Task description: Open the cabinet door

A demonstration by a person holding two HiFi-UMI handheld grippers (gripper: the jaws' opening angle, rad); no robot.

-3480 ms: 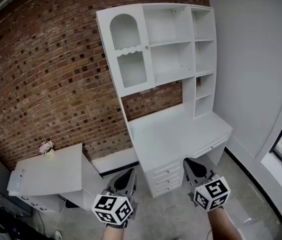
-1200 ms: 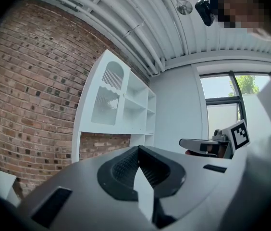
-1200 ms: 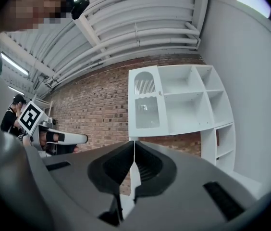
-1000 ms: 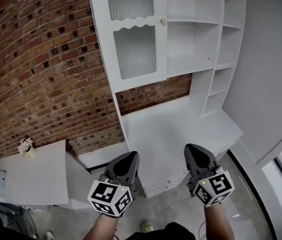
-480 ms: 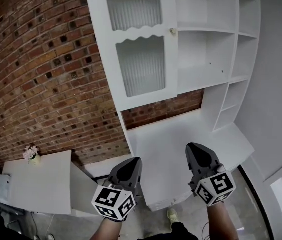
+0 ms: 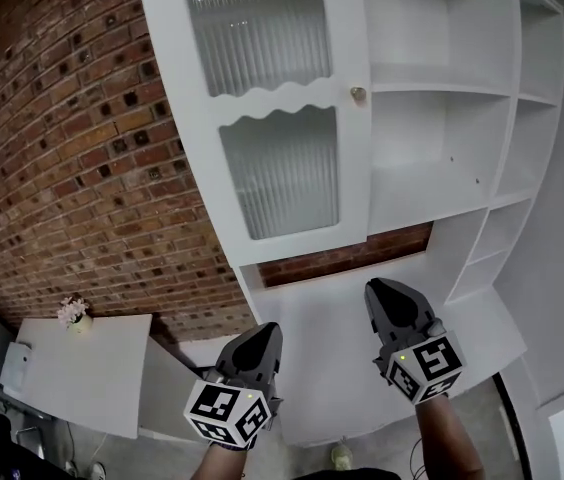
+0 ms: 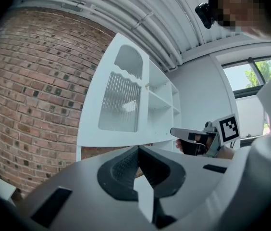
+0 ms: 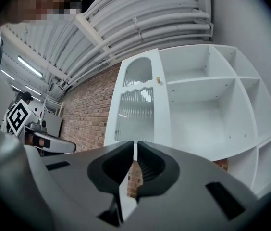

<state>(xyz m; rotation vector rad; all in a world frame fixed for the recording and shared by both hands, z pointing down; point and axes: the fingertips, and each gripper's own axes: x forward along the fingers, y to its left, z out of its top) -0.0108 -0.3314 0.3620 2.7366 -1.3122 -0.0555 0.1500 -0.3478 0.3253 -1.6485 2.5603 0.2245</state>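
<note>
While both tools hang low over the white tabletop (image 6: 337, 368), the cabinet door (image 6: 282, 183) stands shut at the upper left of the white hutch, against the brick wall (image 6: 62, 168), with open shelves (image 6: 442, 128) just to its right.

Door: a rigid painted frame carrying two ribbed translucent panes, an arched one above a taller one. It probably swings lightly on hinges along its left edge, though no hinge is visible. The panes look fragile and offer no purchase.

Hold: the best place is judged to be the small round knob (image 6: 358, 94) at mid-height on the door's right edge. It is small, smooth and likely slippery, so a pinch must seat squarely behind its head and pull outward along the door's arc.

Left tool (image 6: 262, 332): jaws together, nothing between them, touching nothing.

Right tool (image 6: 383, 291): jaws likewise closed and empty, well below the knob and apart from the door.

Either tool would need to part its jaws before taking the knob; the right one lies on the knob's side.
</note>
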